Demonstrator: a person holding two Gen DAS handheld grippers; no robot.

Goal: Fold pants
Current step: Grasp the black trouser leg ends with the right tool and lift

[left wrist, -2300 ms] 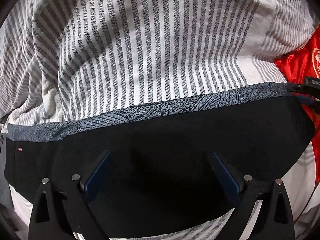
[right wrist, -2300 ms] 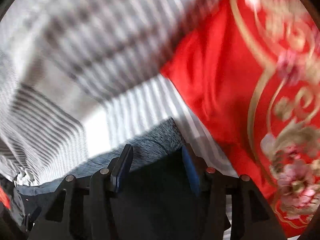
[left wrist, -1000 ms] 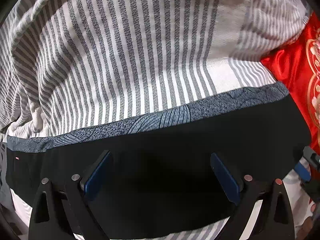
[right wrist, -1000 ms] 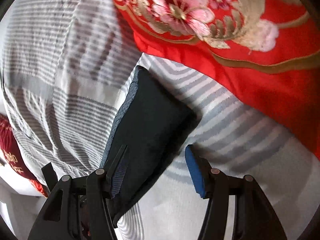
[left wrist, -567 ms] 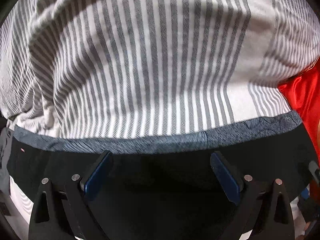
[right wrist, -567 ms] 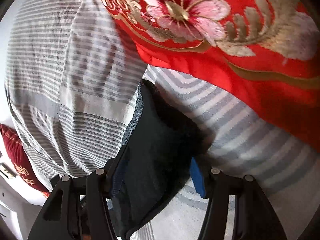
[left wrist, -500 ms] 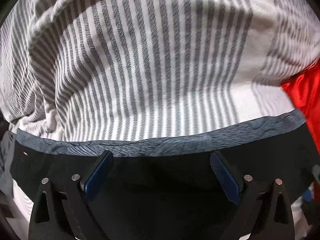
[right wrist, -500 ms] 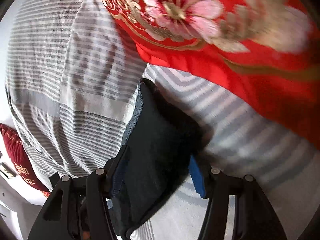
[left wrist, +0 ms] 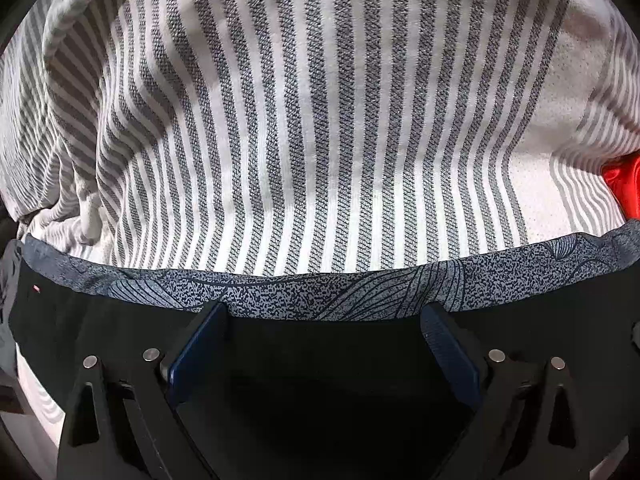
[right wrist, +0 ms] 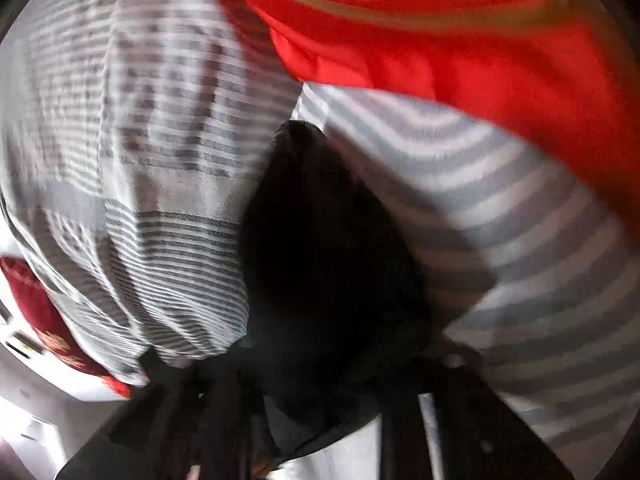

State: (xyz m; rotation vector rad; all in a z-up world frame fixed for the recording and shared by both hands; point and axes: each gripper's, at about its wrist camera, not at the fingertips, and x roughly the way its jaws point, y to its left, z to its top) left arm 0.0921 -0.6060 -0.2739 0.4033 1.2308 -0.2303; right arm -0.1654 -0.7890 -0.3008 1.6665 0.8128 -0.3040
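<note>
A home bedroom is indicated by grey-and-white striped bedding point(left wrist: 320, 120), a red embroidered quilt point(right wrist: 460, 40) at the right, and a red cushion point(right wrist: 36, 300).

There is one pair of dark pants point(left wrist: 320, 344), one striped gray and white sheet point(left wrist: 304, 128), one red blanket point(right wrist: 460, 40) and two grippers point(left wrist: 324, 322).

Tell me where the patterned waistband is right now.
Left wrist view: the waistband runs across the frame just beyond the left gripper, against the striped sheet.

Black left gripper point(left wrist: 324, 316), blue pads point(left wrist: 196, 354), silver screws point(left wrist: 151, 354)
</note>
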